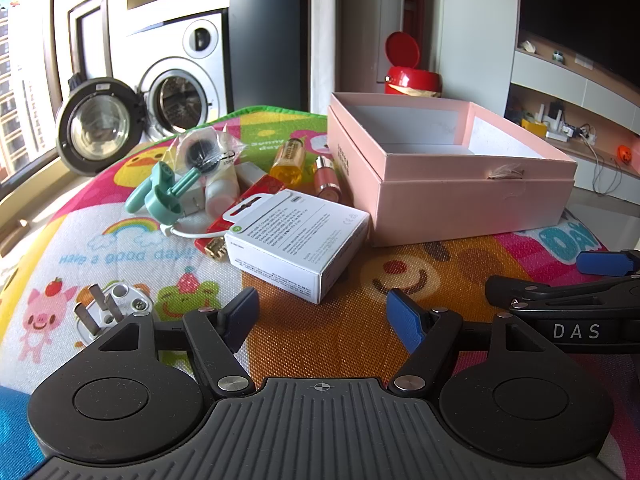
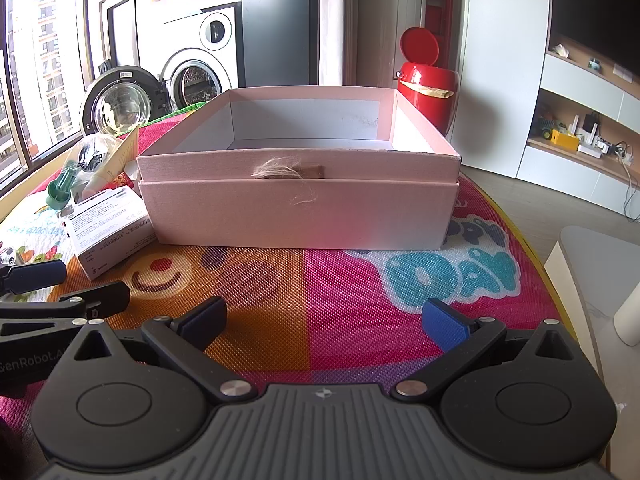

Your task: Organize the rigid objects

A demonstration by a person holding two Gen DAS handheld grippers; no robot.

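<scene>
Bright daylight from the left window (image 2: 36, 80), sharp focus, strong fisheye bending at edges.

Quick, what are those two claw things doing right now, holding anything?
Left gripper: open, holding nothing.
Right gripper: open, holding nothing.

Cartoon mat (image 1: 328, 344): pink box (image 1: 472, 200), white carton (image 1: 298, 240), plug (image 1: 108, 308).

We cannot read the fine print on the white carton (image 1: 298, 240). The pink box (image 2: 304, 212) hides its own floor behind its near wall. The right tongs (image 1: 560, 304) are cut off at the right edge, the plug (image 1: 110, 310) half hidden.
</scene>
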